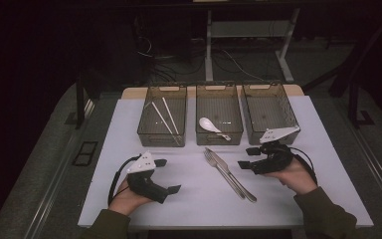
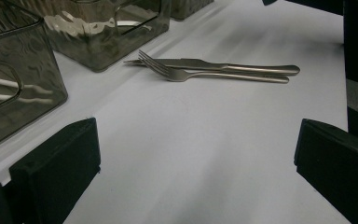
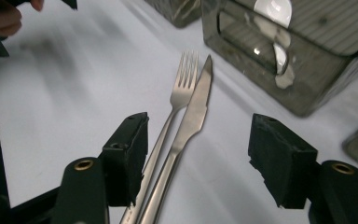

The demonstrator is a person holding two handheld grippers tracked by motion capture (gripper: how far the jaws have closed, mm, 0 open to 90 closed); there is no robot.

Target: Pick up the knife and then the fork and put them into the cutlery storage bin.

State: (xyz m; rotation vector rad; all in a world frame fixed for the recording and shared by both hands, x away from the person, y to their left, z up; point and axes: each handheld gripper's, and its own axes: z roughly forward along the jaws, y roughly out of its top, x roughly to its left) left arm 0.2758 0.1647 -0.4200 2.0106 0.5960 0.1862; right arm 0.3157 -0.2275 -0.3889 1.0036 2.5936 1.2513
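A steel fork (image 1: pixel 222 174) and knife (image 1: pixel 238 183) lie side by side on the white table (image 1: pixel 189 199), handles toward the person. My right gripper (image 1: pixel 247 158) hovers just right of them, open, pointing left. In the right gripper view its jaws (image 3: pixel 200 144) stand wide apart above the fork (image 3: pixel 182 88) and knife (image 3: pixel 193 116), and nothing is pressed between them. My left gripper (image 1: pixel 169 176) rests at the lower left, open, with nothing between its fingers. Its own view (image 2: pixel 196 158) looks across the bare table at the fork (image 2: pixel 205 74) and knife (image 2: pixel 242 67).
Three clear grey bins stand in a row at the back. The left bin (image 1: pixel 162 133) holds white chopsticks (image 1: pixel 165 119), the middle bin (image 1: pixel 219 137) holds a white spoon (image 1: pixel 210 124), and the right bin (image 1: pixel 271 107) looks empty. Beyond the table are desk legs and cables.
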